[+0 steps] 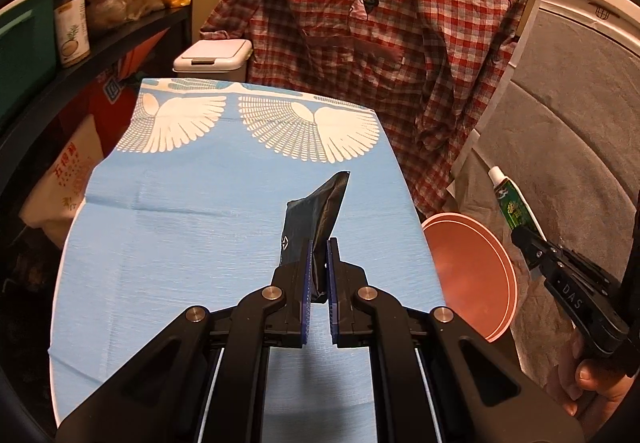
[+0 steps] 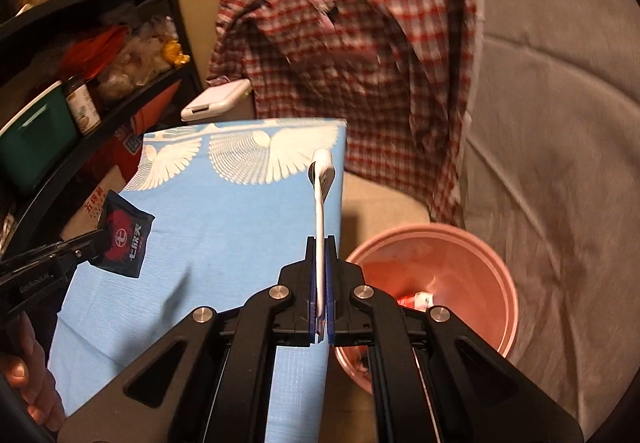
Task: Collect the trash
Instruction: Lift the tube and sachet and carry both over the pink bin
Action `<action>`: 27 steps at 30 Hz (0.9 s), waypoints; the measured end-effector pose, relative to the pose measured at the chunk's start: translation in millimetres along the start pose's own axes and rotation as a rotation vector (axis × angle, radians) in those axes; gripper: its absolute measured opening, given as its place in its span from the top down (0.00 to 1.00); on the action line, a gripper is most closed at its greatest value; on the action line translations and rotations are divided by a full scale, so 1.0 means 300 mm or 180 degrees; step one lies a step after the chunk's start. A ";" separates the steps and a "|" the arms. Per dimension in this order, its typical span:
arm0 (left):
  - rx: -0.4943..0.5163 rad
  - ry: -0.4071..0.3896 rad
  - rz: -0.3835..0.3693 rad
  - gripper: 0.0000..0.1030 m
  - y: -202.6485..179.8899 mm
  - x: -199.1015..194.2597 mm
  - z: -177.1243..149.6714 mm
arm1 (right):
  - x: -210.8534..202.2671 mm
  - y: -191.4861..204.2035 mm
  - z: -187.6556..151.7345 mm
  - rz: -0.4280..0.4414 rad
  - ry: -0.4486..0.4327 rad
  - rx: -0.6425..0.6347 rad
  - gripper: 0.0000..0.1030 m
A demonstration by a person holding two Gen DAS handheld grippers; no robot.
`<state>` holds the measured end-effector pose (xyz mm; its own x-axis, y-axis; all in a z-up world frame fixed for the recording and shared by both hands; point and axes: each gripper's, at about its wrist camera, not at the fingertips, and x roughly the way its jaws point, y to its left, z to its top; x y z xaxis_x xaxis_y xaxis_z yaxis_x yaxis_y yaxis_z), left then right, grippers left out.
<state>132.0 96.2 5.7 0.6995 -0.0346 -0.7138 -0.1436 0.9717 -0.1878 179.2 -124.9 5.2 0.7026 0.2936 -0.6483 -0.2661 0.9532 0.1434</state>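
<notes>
We carry trash: left claw [image 1: 319, 267] pinches the black foil packet [image 1: 316, 211], right claw [image 2: 320, 275] clamps the white toothpaste tube [image 2: 320, 199]. Next, release both over the pink plastic bin [image 2: 500, 263].

Both tools are built of matte black linkage arms, pierced by rounded triangular cut-outs and joined by round silver pivot pins. Blue ribbed pads are fitted on the inner faces of the fingers. White lettering is printed on the side of the right tool [image 1: 520, 239], and small white text on the left tool [image 2: 98, 243]. Each handle is wrapped by a bare hand [image 1: 588, 383].
</notes>
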 end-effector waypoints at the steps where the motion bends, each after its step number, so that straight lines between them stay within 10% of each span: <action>1: 0.0004 0.0004 0.0005 0.93 -0.002 0.005 0.000 | -0.001 -0.003 0.001 -0.0020 -0.0021 -0.0021 0.96; 27: 0.0107 0.0032 -0.0030 0.93 -0.090 0.044 -0.018 | -0.069 -0.150 -0.032 -0.0157 -0.0145 0.0156 0.96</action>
<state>141.3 68.2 -2.3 0.6935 -0.0460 -0.7190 -0.1133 0.9786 -0.1719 170.5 -174.5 5.0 0.7436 0.2480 -0.6209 -0.1984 0.9687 0.1492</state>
